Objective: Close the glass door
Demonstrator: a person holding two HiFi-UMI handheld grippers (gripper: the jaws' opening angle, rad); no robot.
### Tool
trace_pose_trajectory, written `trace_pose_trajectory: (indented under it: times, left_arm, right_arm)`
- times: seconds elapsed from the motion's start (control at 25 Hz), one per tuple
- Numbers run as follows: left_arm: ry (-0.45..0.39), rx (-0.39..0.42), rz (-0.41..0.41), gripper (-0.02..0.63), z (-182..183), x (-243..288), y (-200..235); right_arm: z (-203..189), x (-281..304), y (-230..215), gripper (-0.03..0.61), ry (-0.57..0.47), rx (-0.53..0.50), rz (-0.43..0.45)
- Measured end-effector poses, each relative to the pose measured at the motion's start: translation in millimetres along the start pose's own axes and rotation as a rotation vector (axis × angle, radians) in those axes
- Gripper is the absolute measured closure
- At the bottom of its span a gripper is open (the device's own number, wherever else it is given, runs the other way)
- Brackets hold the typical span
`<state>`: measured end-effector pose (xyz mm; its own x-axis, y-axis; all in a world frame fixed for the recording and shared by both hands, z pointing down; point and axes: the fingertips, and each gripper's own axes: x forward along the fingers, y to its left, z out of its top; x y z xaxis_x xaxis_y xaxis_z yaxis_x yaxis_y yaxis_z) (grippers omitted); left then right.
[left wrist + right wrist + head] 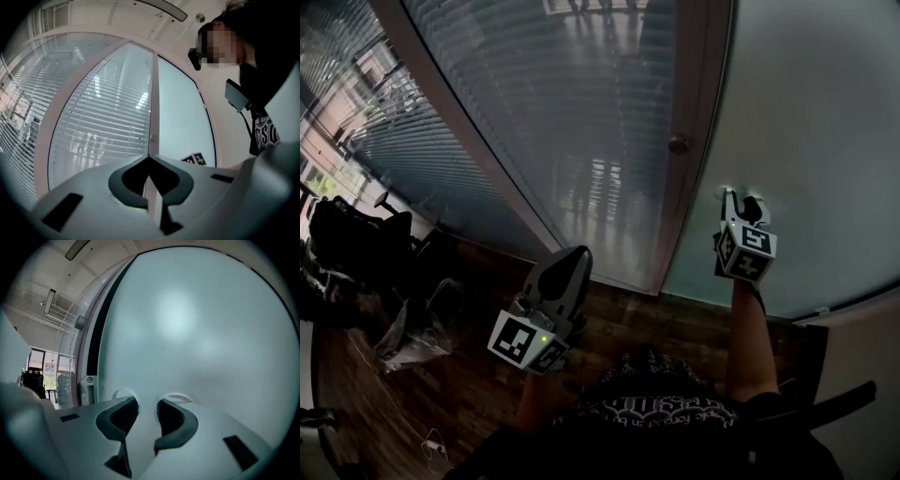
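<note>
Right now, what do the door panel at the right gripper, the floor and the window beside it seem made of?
Door panel: probably frosted glass, milky and matte, showing only a soft glow.
Floor: wood or wood-look planks, brown with faint lines, slight sheen.
Window: clear glossy glass, carrying reflections, with horizontal blind slats across it.

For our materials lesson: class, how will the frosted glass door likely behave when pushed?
The door is one large flat pane, so it is probably stiff and heavy, swinging slowly as a whole. Its smooth frosted face looks slippery; the right hand-held gripper, jaws apart at the pane, may skid. Being glass, it is likely fragile under sharp knocks.
</note>
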<state>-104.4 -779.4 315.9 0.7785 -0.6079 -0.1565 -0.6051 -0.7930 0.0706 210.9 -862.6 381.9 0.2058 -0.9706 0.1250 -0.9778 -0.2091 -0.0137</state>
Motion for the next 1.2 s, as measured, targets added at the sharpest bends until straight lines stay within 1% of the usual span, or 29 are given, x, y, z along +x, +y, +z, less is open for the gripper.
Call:
trace_pose_trajectory:
  times: [0.32, 0.4, 0.44, 0.56, 0.64, 0.72, 0.8, 0.92, 0.96, 1.04, 1.12, 1.2]
  left_arm:
    - [0.017, 0.021, -0.008, 0.612, -10, -1, -2]
    - [0.009, 0.01, -0.007, 0.612, -6, 0, -4]
    - [0.008, 0.005, -0.006, 0.612, -4, 0, -6]
    - [0.02, 0.03, -0.012, 0.612, -6, -3, -11]
    - [0.019, 0.031, -0.02, 0.612, -5, -4, -16]
    - [0.012, 0.024, -0.03, 0.612, -5, -6, -20]
    - [0.025, 0.031, -0.039, 0.612, -8, -6, -25]
    - [0.038, 0.037, -0.051, 0.612, -8, -3, -31]
    - [0.031, 0.042, -0.057, 0.612, -7, -1, -31]
    - [0.009, 0.054, -0.067, 0.612, -5, 2, -32]
    - [0.014, 0.074, -0.074, 0.612, -8, 5, -32]
    - [0.003, 0.084, -0.083, 0.612, -8, 8, -32]
  right_arm:
    - [-8, -4, 4, 0.459, -0.011, -0.006, 0.012]
    - [-8, -7, 4, 0.459, -0.015, -0.003, 0.017]
    - [-7, -9, 3, 0.459, -0.017, -0.001, 0.018]
    - [-5, -22, 2, 0.459, -0.014, -0.004, 0.018]
    - [-9, -34, -1, 0.459, -0.023, -0.007, 0.023]
    - [-17, -47, -1, 0.459, -0.043, -0.008, 0.044]
    - [-14, -63, 6, 0.459, -0.071, -0.02, 0.076]
    - [5, -90, 19, 0.459, -0.135, -0.088, 0.115]
    - [11, -97, 21, 0.459, -0.156, -0.106, 0.12]
    - [25, -109, 23, 0.459, -0.202, -0.117, 0.127]
    - [36, -118, 24, 0.459, -0.244, -0.116, 0.138]
    - [41, -127, 26, 0.466, -0.259, -0.106, 0.144]
